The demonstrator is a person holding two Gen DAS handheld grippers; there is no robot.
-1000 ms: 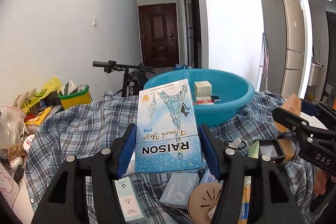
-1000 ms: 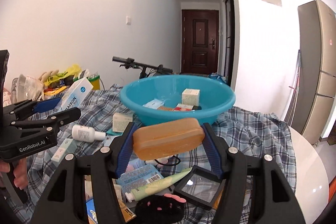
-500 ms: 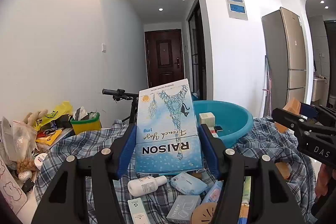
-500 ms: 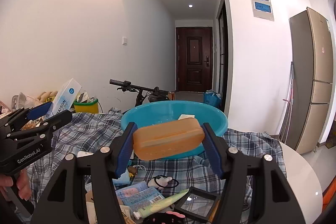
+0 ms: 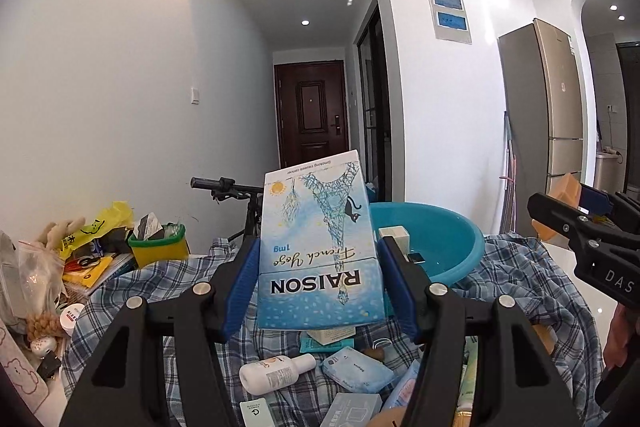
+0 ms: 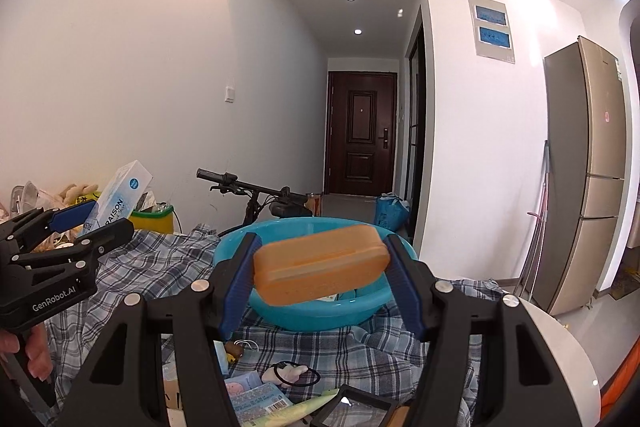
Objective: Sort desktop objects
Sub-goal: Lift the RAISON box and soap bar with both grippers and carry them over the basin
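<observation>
Both grippers are carrying loads, the left gripper clamping a Raison carton, the right gripper an orange case, needing release over the blue basin ahead.

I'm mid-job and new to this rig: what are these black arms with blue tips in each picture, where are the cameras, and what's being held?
No robot here: a person holds a two-finger gripper in each hand, with a fisheye camera on each looking along its fingers. The left camera shows the left gripper clamping a blue RAISON box. The right camera shows the right gripper clamping an orange case. Each gripper also appears at the edge of the other's view. Ahead sits a blue basin on a plaid cloth strewn with small packets and bottles.
</observation>
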